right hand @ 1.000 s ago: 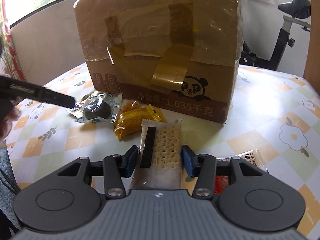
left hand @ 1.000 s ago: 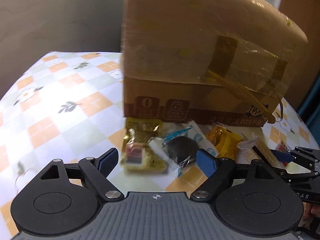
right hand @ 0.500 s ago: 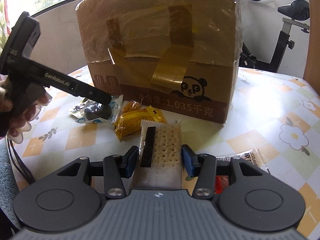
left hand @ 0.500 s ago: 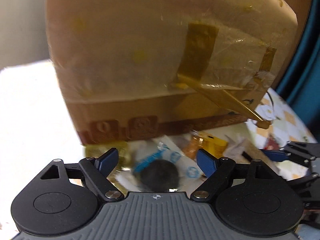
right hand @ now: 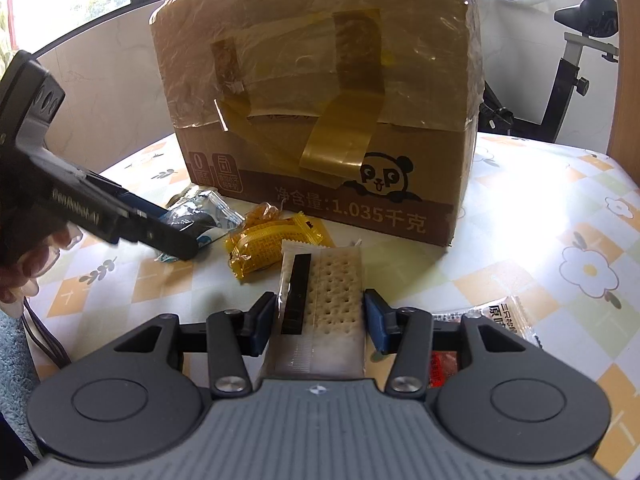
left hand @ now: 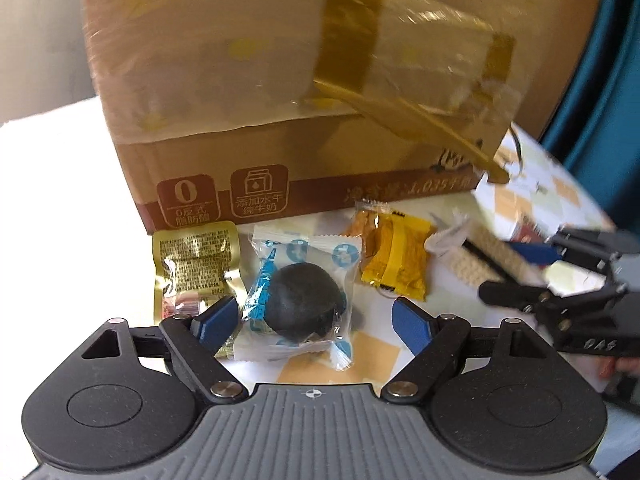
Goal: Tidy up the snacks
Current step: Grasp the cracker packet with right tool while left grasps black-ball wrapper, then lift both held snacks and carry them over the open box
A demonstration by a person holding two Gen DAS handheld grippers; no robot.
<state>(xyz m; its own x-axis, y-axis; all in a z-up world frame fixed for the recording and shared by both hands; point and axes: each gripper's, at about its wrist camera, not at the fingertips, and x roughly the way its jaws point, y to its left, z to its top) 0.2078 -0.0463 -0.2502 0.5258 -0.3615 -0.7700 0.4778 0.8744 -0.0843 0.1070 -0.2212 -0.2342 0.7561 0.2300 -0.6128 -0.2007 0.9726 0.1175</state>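
A clear packet with a black ball snack point(left hand: 300, 304) lies on the table in front of the cardboard box point(left hand: 280, 80). My left gripper point(left hand: 312, 314) straddles it; its jaws are closing, the left pad is at the wrapper's edge and the right pad stands apart. A gold pouch point(left hand: 196, 264) lies to its left and a yellow packet point(left hand: 396, 264) to its right. In the right wrist view my right gripper point(right hand: 320, 320) is shut on a cracker packet point(right hand: 332, 280), a pad against each long side. The left gripper point(right hand: 176, 232) shows there over the ball packet point(right hand: 208, 216).
The taped box point(right hand: 320, 100) with a panda print stands mid-table behind the snacks. A red and white packet point(right hand: 508, 316) lies by my right gripper. The checked flowered tablecloth point(right hand: 540, 200) stretches to the right. An exercise bike point(right hand: 572, 60) stands behind the table.
My left gripper came down and forward over the snacks, so the black ball packet now lies between its jaws. The right gripper and its cracker packet have kept still.
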